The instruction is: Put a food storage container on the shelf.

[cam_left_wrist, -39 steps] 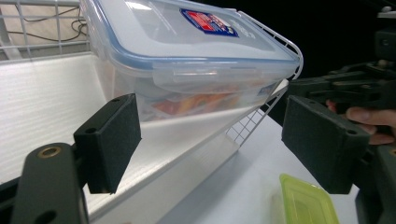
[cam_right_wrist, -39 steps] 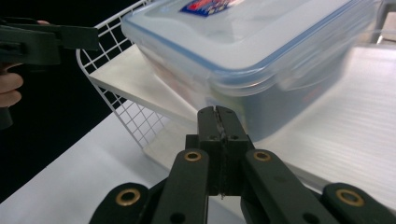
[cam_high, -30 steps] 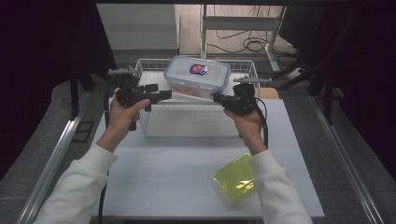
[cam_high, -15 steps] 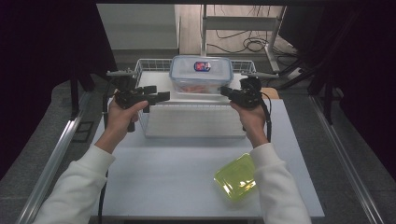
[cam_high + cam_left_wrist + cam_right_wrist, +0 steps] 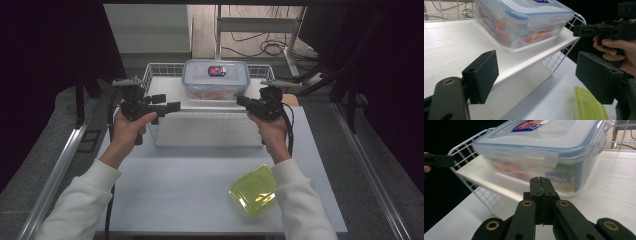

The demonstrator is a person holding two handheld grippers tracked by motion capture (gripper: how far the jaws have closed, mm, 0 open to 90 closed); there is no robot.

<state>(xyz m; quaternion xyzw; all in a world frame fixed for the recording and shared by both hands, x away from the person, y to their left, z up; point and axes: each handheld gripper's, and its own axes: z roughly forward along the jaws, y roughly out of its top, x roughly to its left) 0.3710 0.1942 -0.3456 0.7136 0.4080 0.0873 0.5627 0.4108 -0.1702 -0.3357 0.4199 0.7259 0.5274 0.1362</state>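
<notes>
A clear plastic food box [image 5: 216,80] with a blue-rimmed lid and a red-and-blue label stands on the white shelf [image 5: 172,91] of a wire rack. Orange food shows through the box's wall [image 5: 524,25]. My left gripper [image 5: 167,102] hovers at the shelf's front left, open, with nothing between its pads [image 5: 482,75]. The box [image 5: 536,150] lies a short way ahead of my right gripper [image 5: 540,182], which is shut and empty. From above, the right gripper [image 5: 241,100] sits at the box's front right corner, just apart from it.
The wire rack [image 5: 150,75] stands at the back of the white table [image 5: 175,185], its rim rising around the shelf. A translucent green lid [image 5: 253,190] lies flat on the table near the front right, below the right forearm. Dark floor surrounds the table.
The box has turned from a slanted pose to square with the shelf and sits slightly further right. The right gripper has shifted a little to the right. The left gripper has stayed put.
</notes>
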